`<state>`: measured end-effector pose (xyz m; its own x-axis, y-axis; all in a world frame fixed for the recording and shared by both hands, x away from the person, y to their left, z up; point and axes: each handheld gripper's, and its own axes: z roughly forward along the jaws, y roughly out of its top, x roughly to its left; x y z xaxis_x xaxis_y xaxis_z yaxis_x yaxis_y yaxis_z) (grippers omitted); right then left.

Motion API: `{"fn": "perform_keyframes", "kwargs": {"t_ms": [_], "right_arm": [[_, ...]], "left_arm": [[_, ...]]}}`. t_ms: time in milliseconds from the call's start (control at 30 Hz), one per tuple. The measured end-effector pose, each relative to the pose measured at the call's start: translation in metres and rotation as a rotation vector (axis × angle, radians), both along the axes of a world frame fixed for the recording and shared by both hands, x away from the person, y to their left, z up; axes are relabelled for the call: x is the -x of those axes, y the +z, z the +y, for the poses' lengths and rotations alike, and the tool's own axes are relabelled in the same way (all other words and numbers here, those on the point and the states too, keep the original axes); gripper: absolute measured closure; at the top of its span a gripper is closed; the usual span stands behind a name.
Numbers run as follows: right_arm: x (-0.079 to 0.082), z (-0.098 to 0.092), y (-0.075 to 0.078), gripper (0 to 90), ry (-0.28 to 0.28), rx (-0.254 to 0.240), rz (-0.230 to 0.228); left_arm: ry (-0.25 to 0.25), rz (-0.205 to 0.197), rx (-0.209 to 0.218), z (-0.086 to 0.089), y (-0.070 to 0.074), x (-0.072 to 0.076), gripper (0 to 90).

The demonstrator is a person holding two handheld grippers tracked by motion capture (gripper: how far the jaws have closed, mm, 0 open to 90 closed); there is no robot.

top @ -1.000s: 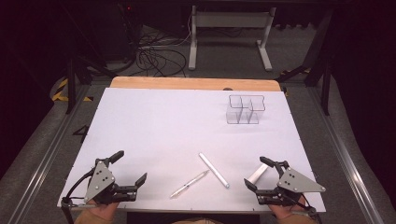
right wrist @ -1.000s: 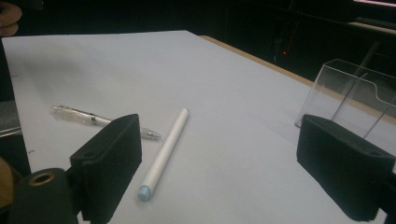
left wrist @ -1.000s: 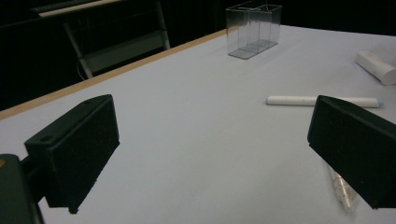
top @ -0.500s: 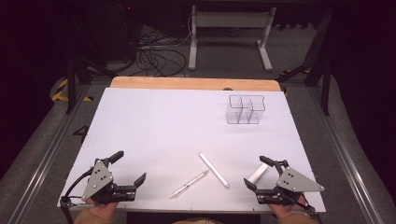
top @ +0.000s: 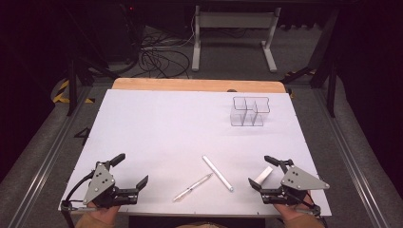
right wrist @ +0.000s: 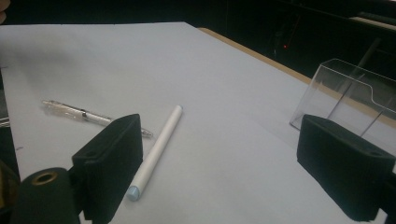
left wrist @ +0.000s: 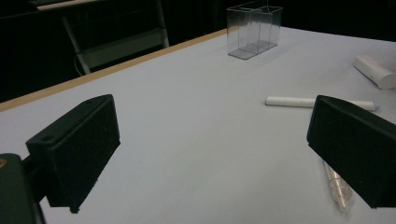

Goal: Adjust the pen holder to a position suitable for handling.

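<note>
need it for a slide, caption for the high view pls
Two open hand-held tools, left tool and right tool, rest near a clear pen, white marker and clear organizer.

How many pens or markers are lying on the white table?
3: a clear pen near the front middle, a long white marker just right of it, and a short white marker by the right gripper.

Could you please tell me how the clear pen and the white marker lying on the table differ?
The clear pen is see-through and thin, ending in a fine tip; the white marker is opaque, thicker and blunt-ended. In the high view the clear pen slants up to the right, while the white marker slants up to the left. Both lie flat on the white table, close together and ungripped.
</note>
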<state>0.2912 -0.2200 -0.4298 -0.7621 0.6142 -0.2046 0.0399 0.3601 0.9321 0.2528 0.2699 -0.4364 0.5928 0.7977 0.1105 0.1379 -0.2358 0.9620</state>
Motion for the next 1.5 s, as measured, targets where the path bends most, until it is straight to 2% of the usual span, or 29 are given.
{"fn": "perform_keyframes", "kwargs": {"t_ms": [267, 400, 467, 900, 1067, 1267, 1400, 1467, 1500], "right_arm": [[-0.007, 0.004, 0.009, 14.9, 0.005, 0.030, 0.010], [-0.014, 0.005, 0.019, 14.9, 0.006, 0.042, 0.008], [-0.017, 0.005, 0.021, 14.9, 0.005, 0.033, -0.002], [-0.030, 0.000, 0.029, 16.2, -0.019, -0.004, 0.012], [-0.034, -0.008, 0.030, 17.1, -0.041, -0.008, 0.050], [-0.036, -0.014, 0.031, 18.5, -0.056, -0.015, 0.054], [-0.041, -0.019, 0.032, 21.2, -0.063, -0.030, 0.095], [-0.042, -0.020, 0.032, 22.1, -0.064, -0.030, 0.103], [-0.044, -0.021, 0.032, 23.2, -0.073, -0.017, 0.122]], "left_arm": [[0.002, -0.002, -0.004, 0.000, 0.000, 0.000, 3.3], [0.002, 0.001, -0.003, 0.000, 0.000, 0.000, 3.3], [0.002, -0.002, -0.005, 0.000, 0.000, 0.000, 3.3], [0.003, 0.002, -0.009, -0.001, 0.000, 0.000, 3.4], [0.001, 0.003, -0.011, -0.001, -0.001, -0.001, 3.4], [0.000, 0.005, -0.010, -0.001, -0.001, -0.001, 3.4], [-0.001, 0.009, -0.011, -0.002, -0.001, -0.002, 3.4], [-0.001, 0.011, -0.010, -0.002, -0.002, -0.002, 3.4], [0.000, 0.010, -0.012, -0.002, -0.002, -0.003, 3.4]]}}
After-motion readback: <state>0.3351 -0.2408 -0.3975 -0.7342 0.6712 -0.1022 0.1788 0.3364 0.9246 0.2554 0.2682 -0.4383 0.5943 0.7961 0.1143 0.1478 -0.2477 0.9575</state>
